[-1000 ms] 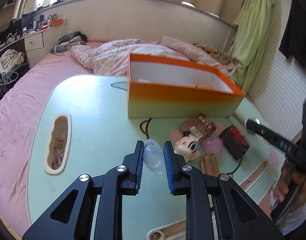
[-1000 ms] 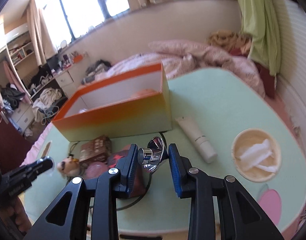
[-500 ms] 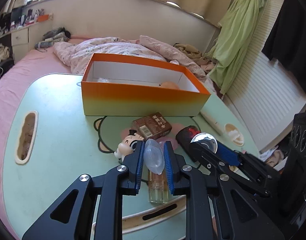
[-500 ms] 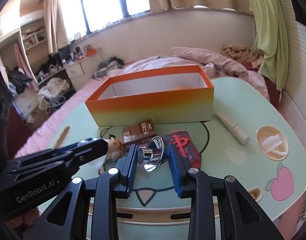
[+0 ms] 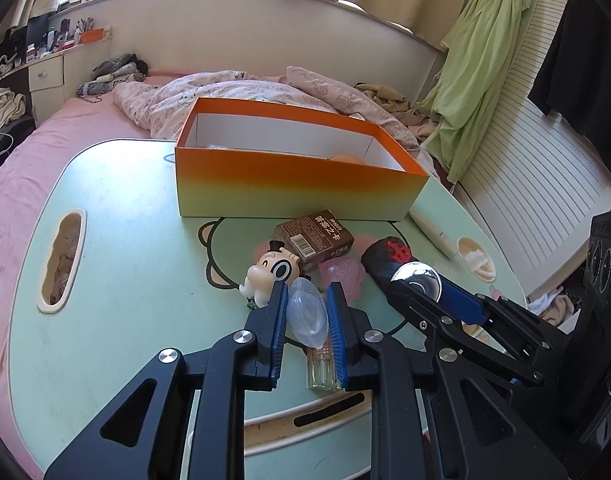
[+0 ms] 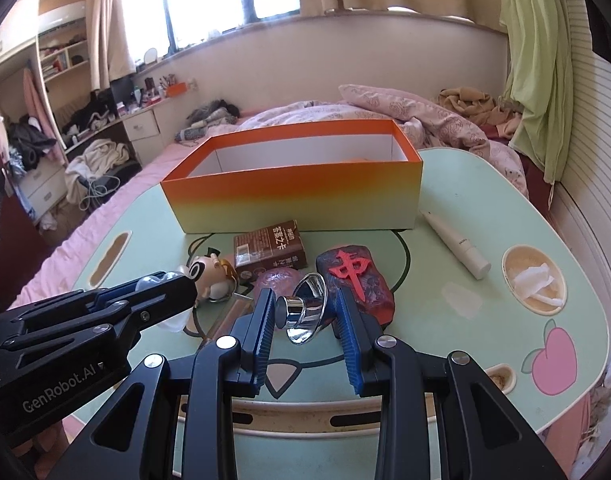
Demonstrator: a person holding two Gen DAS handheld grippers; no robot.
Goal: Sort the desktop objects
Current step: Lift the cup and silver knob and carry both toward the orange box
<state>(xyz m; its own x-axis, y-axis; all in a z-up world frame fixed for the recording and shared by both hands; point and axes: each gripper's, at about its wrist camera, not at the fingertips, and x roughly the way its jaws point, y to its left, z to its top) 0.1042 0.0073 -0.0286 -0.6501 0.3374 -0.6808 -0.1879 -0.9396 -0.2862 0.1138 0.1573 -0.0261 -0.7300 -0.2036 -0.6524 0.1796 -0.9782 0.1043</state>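
My left gripper (image 5: pixel 305 300) is shut on a clear plastic shell (image 5: pixel 307 312), held above the table's near side. To its right, my right gripper (image 6: pixel 305 308) is shut on a shiny silver funnel (image 6: pixel 303 312); the funnel (image 5: pixel 417 280) also shows in the left wrist view. An open orange box (image 5: pixel 297 180) stands farther back on the green table (image 5: pixel 125 240). In front of it lie a brown carton (image 5: pixel 313 238), a cartoon figurine (image 5: pixel 269 272), a pink lump (image 5: pixel 341 274), a dark block with a red sign (image 6: pixel 357 276) and a small glass bottle (image 5: pixel 320 364).
A white tube (image 6: pixel 455 242) lies right of the box, near a round recess holding white paper (image 6: pixel 533 280). The table has an oval cut-out (image 5: pixel 61 260) at the left. A bed with a pink quilt (image 5: pixel 225 96) lies behind.
Both grippers swung level with their loads and then settled; the left wrist view turned right, bringing the box, the clutter and the right gripper into it. Neither grip has changed.
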